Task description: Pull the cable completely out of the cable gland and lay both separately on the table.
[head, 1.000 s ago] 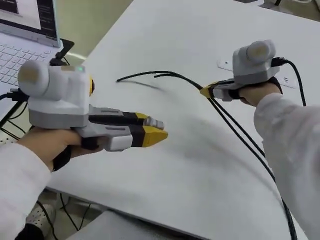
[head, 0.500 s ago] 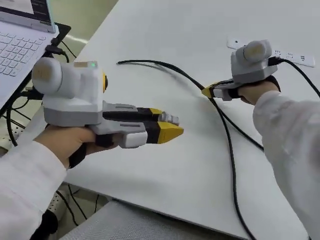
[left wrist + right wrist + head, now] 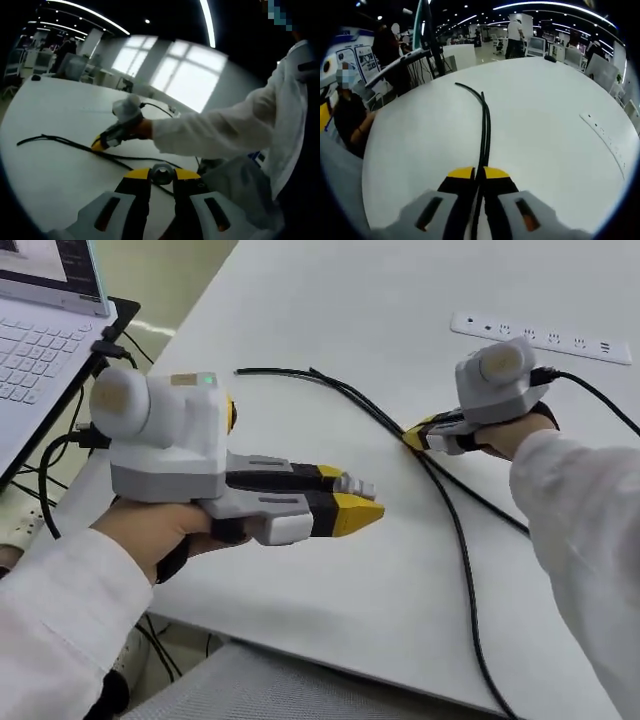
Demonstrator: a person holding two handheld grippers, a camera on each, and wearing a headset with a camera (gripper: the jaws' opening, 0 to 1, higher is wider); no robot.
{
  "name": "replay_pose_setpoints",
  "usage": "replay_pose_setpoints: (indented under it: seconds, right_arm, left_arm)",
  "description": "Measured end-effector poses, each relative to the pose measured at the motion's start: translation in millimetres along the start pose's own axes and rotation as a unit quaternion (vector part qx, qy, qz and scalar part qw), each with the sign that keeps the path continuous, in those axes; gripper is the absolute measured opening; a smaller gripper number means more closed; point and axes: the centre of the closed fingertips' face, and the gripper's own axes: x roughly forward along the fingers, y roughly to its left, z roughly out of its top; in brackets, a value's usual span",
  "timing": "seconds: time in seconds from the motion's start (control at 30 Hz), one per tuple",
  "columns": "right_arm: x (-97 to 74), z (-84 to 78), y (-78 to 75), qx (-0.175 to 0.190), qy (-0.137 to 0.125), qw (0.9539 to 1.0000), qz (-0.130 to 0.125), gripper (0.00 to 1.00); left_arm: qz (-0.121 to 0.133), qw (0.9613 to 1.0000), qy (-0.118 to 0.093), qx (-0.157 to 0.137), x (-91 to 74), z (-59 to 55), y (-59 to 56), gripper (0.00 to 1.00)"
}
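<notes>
**Desk:** Who holds what at the white workbench (image 3: 330, 300)?

**Photographer:** The left gripper (image 3: 362, 500), raised above the near edge of the table, has its yellow-tipped jaws clamped on a small grey round part, apparently the cable gland (image 3: 161, 173). The left gripper view shows it wedged between the tips.

**Desk:** And the cable?

**Photographer:** The black cable (image 3: 484, 120) lies on the tabletop, apart from the gland. The right gripper (image 3: 412, 433), low over the table further in, has its jaws closed on it. In the right gripper view two black strands run side by side from the tips toward the far edge. I cannot tell whether that is one cable doubled back or two. Behind the gripper the cable trails toward the person and off the near edge.

**Desk:** Anything else in frame?

**Photographer:** A white power strip (image 3: 530, 337) lies beyond the right gripper, and an open laptop (image 3: 35, 350) sits off the table's left side. White sleeves cover both arms.
</notes>
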Motion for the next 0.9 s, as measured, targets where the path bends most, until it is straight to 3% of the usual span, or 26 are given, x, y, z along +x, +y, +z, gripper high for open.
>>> replay_pose_setpoints:
  seconds: [0.17, 0.37, 0.6, 0.7, 0.83, 0.9]
  right_arm:
    - [-25.0, 4.8, 8.5, -0.028, -0.015, 0.9995, -0.002, 0.17]
    - [-69.0, -0.8, 16.4, -0.044, -0.035, 0.9984, -0.005, 0.28]
    - [-129.8, -23.5, 25.4, -0.038, -0.056, 0.9973, -0.028, 0.35]
    - [-158.0, -36.0, 33.5, -0.029, -0.068, 0.9966, -0.038, 0.38]
    - [-187.8, -56.3, 41.7, -0.044, -0.059, 0.9957, -0.056, 0.43]
    - [-200.3, -62.4, 44.6, -0.031, -0.069, 0.995, -0.065, 0.43]
  left_arm:
    - [0.002, 0.9993, 0.006, 0.038, 7.7, -0.4, 2.1, 0.18]
    - [-0.01, 0.997, 0.023, 0.074, 35.5, -9.6, 6.3, 0.18]
    - [-0.036, 0.9904, 0.055, 0.122, 83.4, -33.6, 8.5, 0.18]
    - [-0.037, 0.987, 0.075, 0.137, 104.0, -50.0, 13.8, 0.18]
    - [-0.034, 0.9824, 0.099, 0.154, 119.4, -69.2, 23.0, 0.18]
    - [-0.029, 0.9816, 0.104, 0.158, 124.8, -77.0, 28.3, 0.18]
